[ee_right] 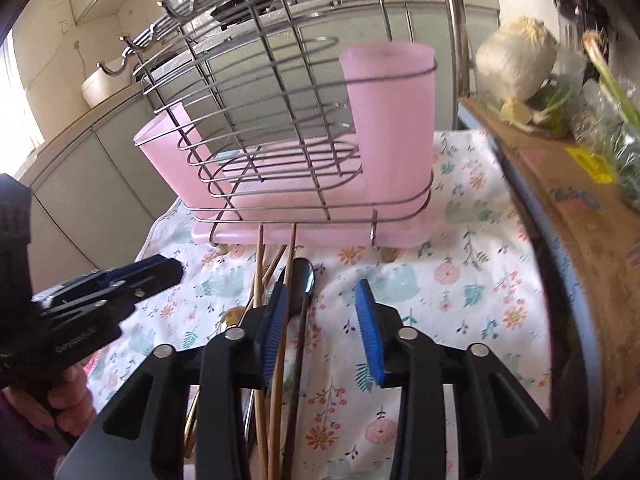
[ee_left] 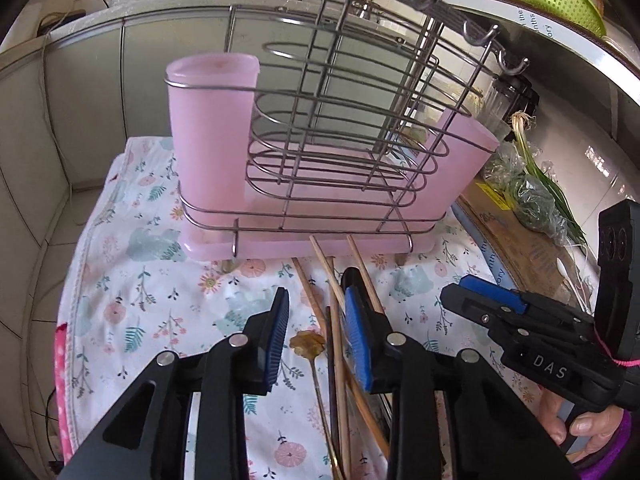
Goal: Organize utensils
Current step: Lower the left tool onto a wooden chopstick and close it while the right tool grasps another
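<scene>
Left wrist view: left gripper (ee_left: 318, 334) at the bottom middle, jaws part way apart. Blue pads (ee_left: 278, 338) not pressing on anything. Between them, on the flowery cloth (ee_left: 132, 280), a small gold spoon (ee_left: 308, 345) and a thin dark stick. Wooden chopsticks (ee_left: 335, 280) lying in a loose bunch by the right-hand pad, tips pointing up the frame toward the rack. Hard to tell if that pad touches them.

Wire rack (ee_left: 340, 128) in the middle of the frame, standing on a pink tray. One pink cup (ee_left: 208, 120) at its left end, tall and upright. Another pink cup (ee_left: 464, 148) at its right end.

Right gripper (ee_left: 484, 300) at the right edge, seen from the side. A hand (ee_left: 576, 428) under it in the lower right corner.

Right wrist view: right gripper (ee_right: 324, 332) at the bottom middle, jaws part way apart, only cloth between the pads. Black spoon (ee_right: 306, 280) and the chopsticks just beside the left-hand pad, in the lower middle. Rack above them in the middle. Cardboard box (ee_right: 560, 184) with green vegetables (ee_right: 616, 128) on the right side.
</scene>
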`<state>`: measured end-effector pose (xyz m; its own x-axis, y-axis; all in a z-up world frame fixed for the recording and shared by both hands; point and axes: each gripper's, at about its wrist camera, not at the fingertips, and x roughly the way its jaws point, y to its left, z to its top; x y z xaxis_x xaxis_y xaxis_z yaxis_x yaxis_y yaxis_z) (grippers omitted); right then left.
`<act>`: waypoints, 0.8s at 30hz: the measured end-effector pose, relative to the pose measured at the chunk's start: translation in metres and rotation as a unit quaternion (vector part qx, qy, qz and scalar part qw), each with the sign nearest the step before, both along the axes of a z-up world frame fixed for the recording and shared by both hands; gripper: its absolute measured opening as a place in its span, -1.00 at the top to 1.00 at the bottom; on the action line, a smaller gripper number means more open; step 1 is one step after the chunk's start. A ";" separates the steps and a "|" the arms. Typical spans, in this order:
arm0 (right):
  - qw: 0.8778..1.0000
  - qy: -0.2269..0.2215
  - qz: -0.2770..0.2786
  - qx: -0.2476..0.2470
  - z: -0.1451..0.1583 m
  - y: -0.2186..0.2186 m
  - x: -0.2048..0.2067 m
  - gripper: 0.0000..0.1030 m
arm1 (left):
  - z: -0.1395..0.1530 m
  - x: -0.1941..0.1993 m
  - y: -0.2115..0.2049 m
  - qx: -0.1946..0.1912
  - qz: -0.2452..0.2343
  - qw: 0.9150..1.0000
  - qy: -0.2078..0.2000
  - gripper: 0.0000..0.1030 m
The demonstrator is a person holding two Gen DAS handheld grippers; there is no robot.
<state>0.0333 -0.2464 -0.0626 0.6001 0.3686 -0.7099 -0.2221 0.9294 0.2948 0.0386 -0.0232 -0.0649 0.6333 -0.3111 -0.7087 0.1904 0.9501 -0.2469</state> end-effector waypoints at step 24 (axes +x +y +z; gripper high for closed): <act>0.989 0.108 0.058 0.082 -0.043 0.023 0.051 0.58 | -0.051 0.073 -0.025 -0.059 0.015 0.993 0.105 0.75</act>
<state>0.0846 -0.2232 -0.1058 0.3875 0.5469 -0.7421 -0.2399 0.8371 0.4917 0.1116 -0.0485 -0.1160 0.4857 -0.3827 -0.7859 0.0961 0.9170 -0.3872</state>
